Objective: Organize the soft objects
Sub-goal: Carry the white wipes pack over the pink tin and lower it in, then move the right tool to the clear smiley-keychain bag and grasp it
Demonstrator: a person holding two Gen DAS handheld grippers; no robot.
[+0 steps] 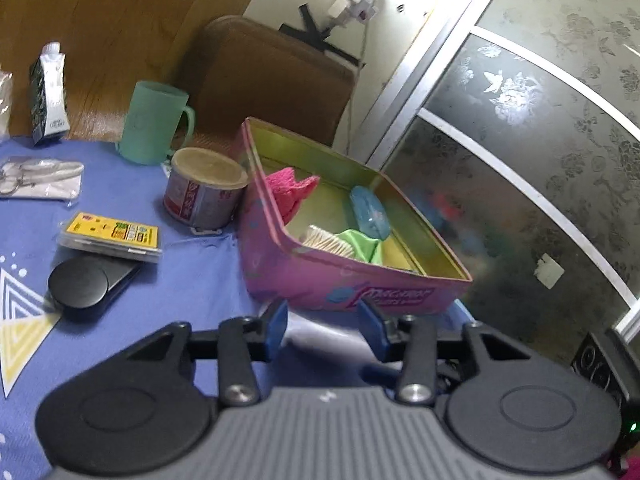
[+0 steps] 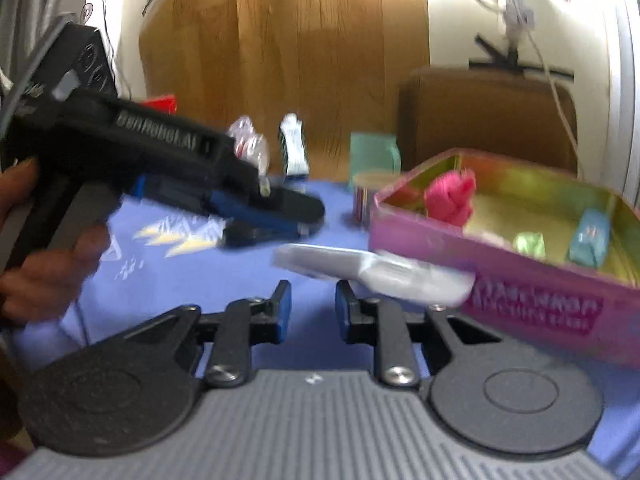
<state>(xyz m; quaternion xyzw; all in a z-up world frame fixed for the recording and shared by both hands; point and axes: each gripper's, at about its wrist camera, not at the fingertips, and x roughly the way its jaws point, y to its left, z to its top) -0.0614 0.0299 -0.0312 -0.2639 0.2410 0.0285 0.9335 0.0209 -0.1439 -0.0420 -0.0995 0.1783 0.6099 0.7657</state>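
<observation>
On the blue-clothed desk the left claw stands released with nothing between its pads, just before the pink tin. Inside the tin lie a pink cloth, a green one and a blue pouch. The right claw is likewise released and empty, left of the tin.

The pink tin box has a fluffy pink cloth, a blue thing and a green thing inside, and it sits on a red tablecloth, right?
Almost. The pink tin box does hold the pink cloth, the blue thing and the green thing, but the tablecloth is blue, not red. The left wrist view shows it.
</observation>
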